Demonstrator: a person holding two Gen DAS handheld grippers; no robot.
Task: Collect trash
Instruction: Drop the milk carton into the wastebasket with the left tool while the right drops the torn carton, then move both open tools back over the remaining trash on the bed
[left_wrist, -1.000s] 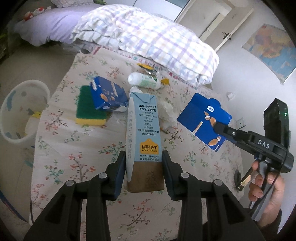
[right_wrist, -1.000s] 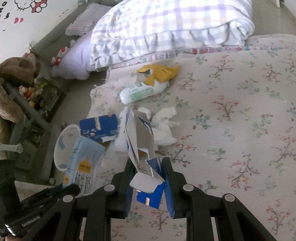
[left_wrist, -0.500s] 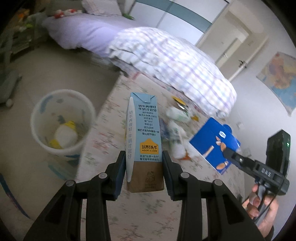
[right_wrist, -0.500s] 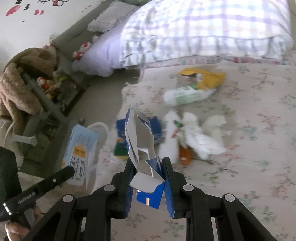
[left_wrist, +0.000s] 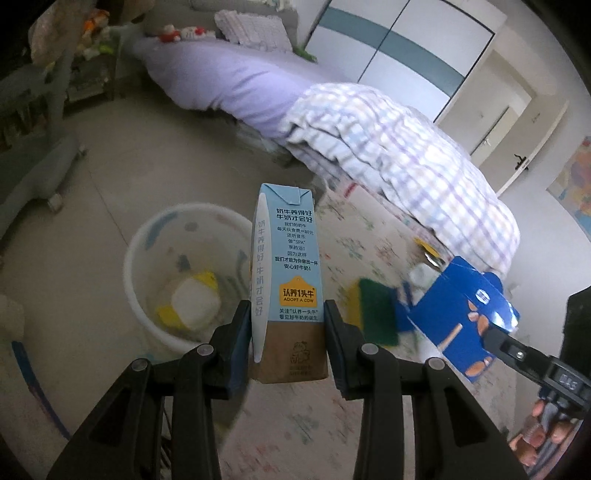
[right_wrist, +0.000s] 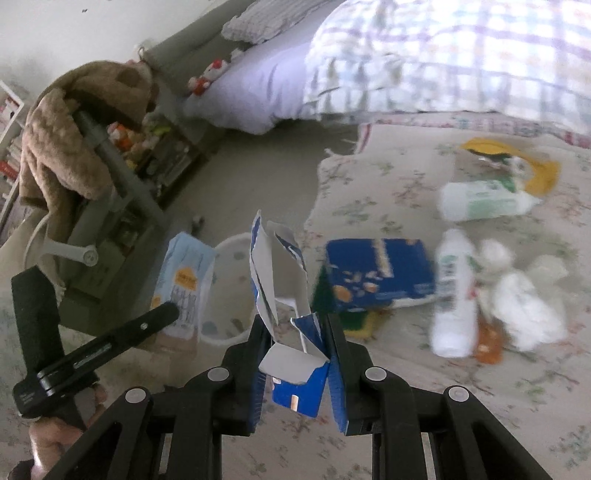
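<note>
My left gripper (left_wrist: 288, 343) is shut on a tall light-blue milk carton (left_wrist: 286, 280), held upright beside the white trash bin (left_wrist: 147, 236) on the floor. The bin holds a white and yellow item (left_wrist: 192, 299). My right gripper (right_wrist: 297, 354) is shut on a torn blue carton (right_wrist: 280, 280) above the floral bed cover's edge; this carton also shows in the left wrist view (left_wrist: 465, 317). The milk carton (right_wrist: 184, 280) and bin (right_wrist: 229, 295) show in the right wrist view too.
On the floral cover (right_wrist: 480, 406) lie a blue box (right_wrist: 380, 273) over a green-yellow sponge (left_wrist: 373, 314), two white bottles (right_wrist: 454, 291) (right_wrist: 484, 201), crumpled tissue (right_wrist: 528, 306) and a yellow wrapper (right_wrist: 517, 162). A checked quilt (left_wrist: 399, 151) and a chair with a brown plush blanket (right_wrist: 74, 155) stand nearby.
Both grippers have swung left from over the bed cover toward the trash bin, each still holding its carton. The bin now sits close behind the milk carton.
</note>
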